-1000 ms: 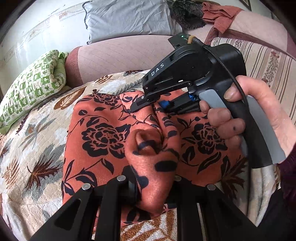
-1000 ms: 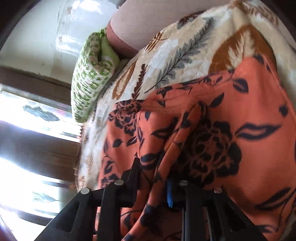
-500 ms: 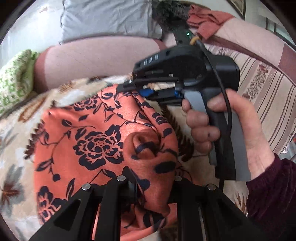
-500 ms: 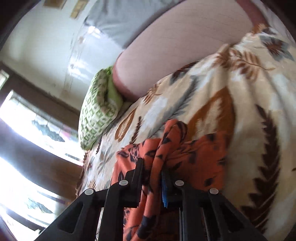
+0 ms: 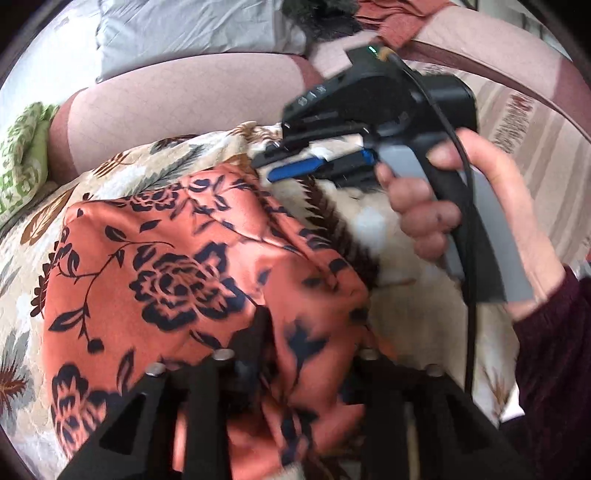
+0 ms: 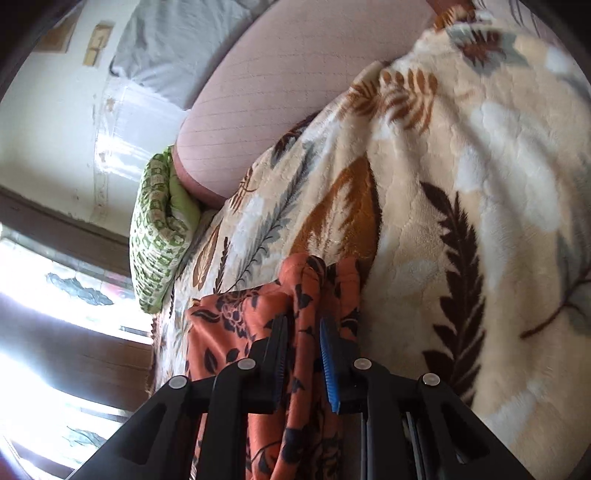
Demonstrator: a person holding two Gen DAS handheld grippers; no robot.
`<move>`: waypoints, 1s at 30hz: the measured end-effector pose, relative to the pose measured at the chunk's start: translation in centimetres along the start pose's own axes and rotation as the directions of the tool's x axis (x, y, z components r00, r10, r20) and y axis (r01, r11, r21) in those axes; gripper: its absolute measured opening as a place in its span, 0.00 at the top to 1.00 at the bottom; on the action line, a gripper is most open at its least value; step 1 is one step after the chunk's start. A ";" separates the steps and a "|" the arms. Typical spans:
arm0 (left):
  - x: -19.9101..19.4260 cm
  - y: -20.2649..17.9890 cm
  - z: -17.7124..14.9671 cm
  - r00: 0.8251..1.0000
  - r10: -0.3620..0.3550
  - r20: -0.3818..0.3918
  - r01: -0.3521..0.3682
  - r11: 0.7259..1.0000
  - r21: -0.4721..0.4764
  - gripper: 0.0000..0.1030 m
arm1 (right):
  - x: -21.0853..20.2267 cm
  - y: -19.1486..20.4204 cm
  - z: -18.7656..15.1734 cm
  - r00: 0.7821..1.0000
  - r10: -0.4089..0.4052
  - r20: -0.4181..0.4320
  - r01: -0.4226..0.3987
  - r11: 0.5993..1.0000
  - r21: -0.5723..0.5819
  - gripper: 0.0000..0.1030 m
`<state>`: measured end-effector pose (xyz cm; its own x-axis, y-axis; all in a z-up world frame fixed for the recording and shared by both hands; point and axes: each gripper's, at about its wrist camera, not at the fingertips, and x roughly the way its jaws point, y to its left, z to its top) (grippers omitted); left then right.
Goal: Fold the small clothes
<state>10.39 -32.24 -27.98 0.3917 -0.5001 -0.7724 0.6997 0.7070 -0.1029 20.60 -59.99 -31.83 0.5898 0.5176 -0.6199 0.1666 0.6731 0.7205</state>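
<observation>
Both claws slid sideways: left claw [image 5: 310, 343] opening around one garment [image 5: 177, 258], right claw [image 6: 303, 354] pinching it.

Orange floral garment [image 5: 177, 266] blurred, lower part cut off by edge.

Orange cloth [image 5: 177, 266] with dark navy roses, cream blanket [image 6: 461, 166] with brown and grey leaves

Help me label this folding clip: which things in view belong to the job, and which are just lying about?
In the job:
- orange floral garment
- left tongs, opening, cloth between them
- right tongs, opening, cloth between them

Lying about:
- leaf-print blanket
- green patterned pillow
- grey pillow
- pink bolster
</observation>
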 end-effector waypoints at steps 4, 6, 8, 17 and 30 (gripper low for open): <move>-4.1 -1.0 -2.0 0.998 -0.031 0.057 0.027 0.997 0.074 0.45 | -1.6 2.5 -1.2 1.000 0.009 0.014 -0.007 0.997 -0.081 0.79; -6.4 -0.6 -3.1 0.994 -0.022 0.109 0.010 0.994 0.111 0.45 | -1.7 3.9 -2.4 1.000 -0.001 -0.009 0.000 0.991 -0.132 0.79; -8.1 0.7 -3.6 0.988 0.022 0.154 -0.040 0.993 0.114 0.43 | -1.6 5.2 -4.1 0.999 -0.009 -0.041 0.002 0.984 -0.176 0.79; -7.1 11.5 -3.4 0.942 0.289 0.168 -0.273 0.955 -0.113 0.42 | -3.2 8.7 -10.9 0.993 0.054 -0.106 -0.075 0.975 -0.207 0.79; -4.2 14.6 -3.8 0.967 0.247 0.055 -0.236 0.960 -0.151 0.28 | -1.4 6.7 -15.2 0.947 -0.270 -0.176 0.241 0.956 -0.170 0.80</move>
<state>16.68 -17.96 -28.64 0.5846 -0.3368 -0.7381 0.4886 0.8724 -0.0110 8.89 -48.17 -30.80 0.3748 0.4013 -0.8358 0.1670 0.8575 0.4866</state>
